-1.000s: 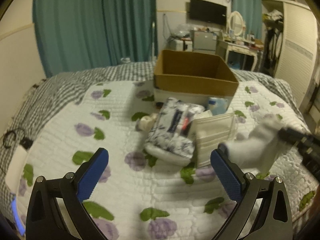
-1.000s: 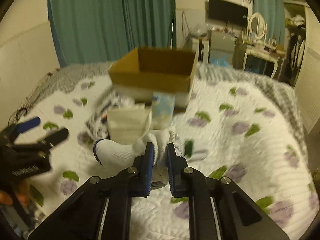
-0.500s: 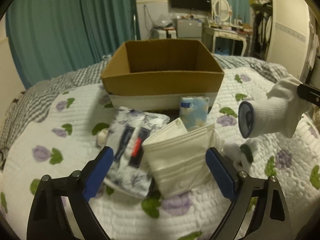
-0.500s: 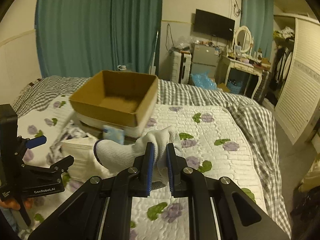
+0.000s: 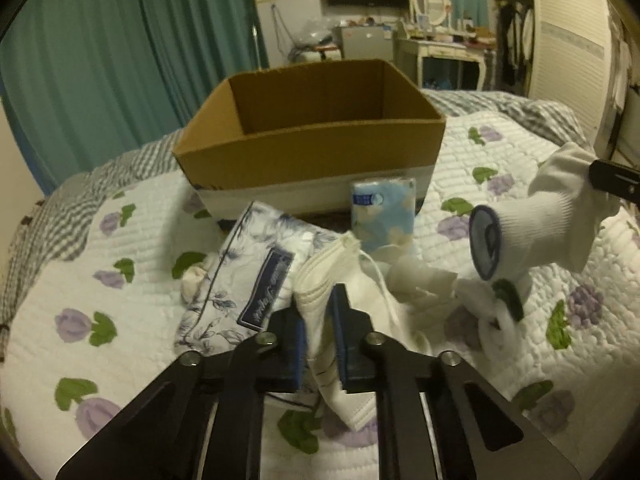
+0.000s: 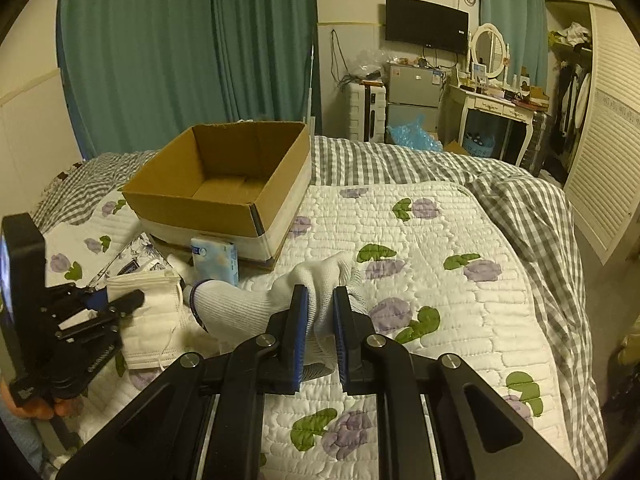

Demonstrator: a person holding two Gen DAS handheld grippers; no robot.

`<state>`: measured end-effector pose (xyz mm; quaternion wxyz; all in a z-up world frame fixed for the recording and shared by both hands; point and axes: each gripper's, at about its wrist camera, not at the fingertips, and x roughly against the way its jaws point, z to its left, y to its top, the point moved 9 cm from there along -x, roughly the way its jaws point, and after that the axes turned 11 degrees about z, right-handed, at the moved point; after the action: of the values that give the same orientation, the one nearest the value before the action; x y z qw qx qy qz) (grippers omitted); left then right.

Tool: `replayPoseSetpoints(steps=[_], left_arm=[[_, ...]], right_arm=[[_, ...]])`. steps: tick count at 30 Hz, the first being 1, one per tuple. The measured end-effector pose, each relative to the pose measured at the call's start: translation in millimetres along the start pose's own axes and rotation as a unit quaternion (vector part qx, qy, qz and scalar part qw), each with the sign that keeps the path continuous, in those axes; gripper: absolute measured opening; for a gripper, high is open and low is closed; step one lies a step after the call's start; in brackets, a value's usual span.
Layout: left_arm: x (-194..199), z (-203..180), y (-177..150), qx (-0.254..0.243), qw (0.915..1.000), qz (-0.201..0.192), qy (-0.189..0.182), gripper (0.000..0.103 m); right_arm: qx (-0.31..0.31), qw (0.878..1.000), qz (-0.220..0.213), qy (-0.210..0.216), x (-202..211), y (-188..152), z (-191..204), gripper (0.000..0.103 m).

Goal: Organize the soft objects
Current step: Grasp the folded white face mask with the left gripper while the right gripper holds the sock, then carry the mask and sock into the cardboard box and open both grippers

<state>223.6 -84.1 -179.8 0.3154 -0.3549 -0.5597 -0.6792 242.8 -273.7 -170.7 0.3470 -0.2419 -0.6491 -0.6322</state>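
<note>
Two grippers over a quilted bed (image 6: pixel 460 240).
Left gripper (image 5: pixel 320 340) pinched a white mask (image 5: pixel 348 276); right gripper (image 6: pixel 320 332) clamped a white sock (image 6: pixel 240 308); label writing was unreadable.

Your right gripper (image 6: pixel 320 324) pinches the white sock (image 6: pixel 256 304) above the bed (image 6: pixel 440 248); your left gripper (image 6: pixel 120 304) clamps the face masks (image 6: pixel 148 320) near the cardboard box (image 6: pixel 224 184).

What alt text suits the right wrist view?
The right tool is shut on a white knitted sock above a floral quilted bedspread; an open brown cardboard box sits beyond.
</note>
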Motion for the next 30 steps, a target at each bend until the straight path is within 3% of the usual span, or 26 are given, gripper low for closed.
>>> replayPoseSetpoints(steps=[7,17,24,30], left_arm=[[49.6,11.8,9.9,-0.004,0.9993,-0.037,0.003,0.009],[132.5,36.2,62.2,-0.013,0.9924,-0.121,-0.012,0.009],[128.7,55.0,104.0,-0.016,0.9912,-0.132,0.005,0.009],[85.5,68.1,140.8,-0.007,0.9926,-0.120,0.016,0.009]], right_arm=[[0.010,1.000,-0.028,-0.003,38.0,8.9,13.1,0.012],[0.041,0.995,-0.092,-0.008,105.9,55.8,45.0,0.012],[0.056,0.991,-0.118,0.000,111.6,105.5,69.5,0.012],[0.058,0.992,-0.112,0.014,69.9,155.3,87.4,0.012]])
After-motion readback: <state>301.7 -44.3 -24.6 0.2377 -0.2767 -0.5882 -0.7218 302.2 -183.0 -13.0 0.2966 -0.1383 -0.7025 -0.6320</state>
